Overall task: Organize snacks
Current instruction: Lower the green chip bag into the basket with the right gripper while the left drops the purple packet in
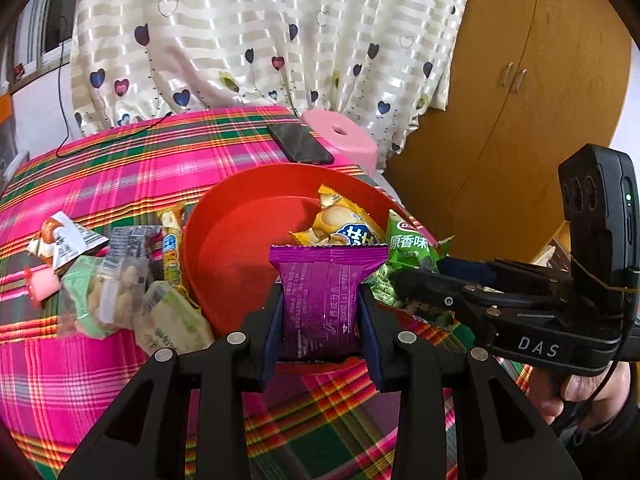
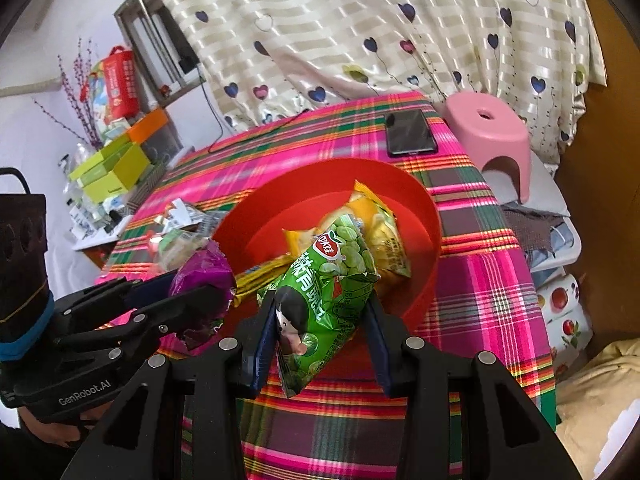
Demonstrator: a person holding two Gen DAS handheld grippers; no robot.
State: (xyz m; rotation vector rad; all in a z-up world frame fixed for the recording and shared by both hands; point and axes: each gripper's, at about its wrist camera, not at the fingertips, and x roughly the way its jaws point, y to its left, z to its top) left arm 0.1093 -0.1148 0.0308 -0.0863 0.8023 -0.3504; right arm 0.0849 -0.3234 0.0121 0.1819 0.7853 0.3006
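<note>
I am gripping a purple snack packet (image 1: pixel 320 304) in my left gripper (image 1: pixel 322 320), jaws partly closed and pressing its sides; my right gripper (image 2: pixel 320 320) is likewise clamping a green pea packet (image 2: pixel 328 292); both are hanging over the near rim of the red bowl (image 1: pixel 240 216) at twelve o'clock, a yellow packet (image 2: pixel 380 232) lying inside; loose snacks (image 1: pixel 112 280) are sitting at nine o'clock.

Bright, even indoor light; sheen on the curtain (image 1: pixel 256 40); sharp centre, fisheye bending and dark vignette at corners.
</note>
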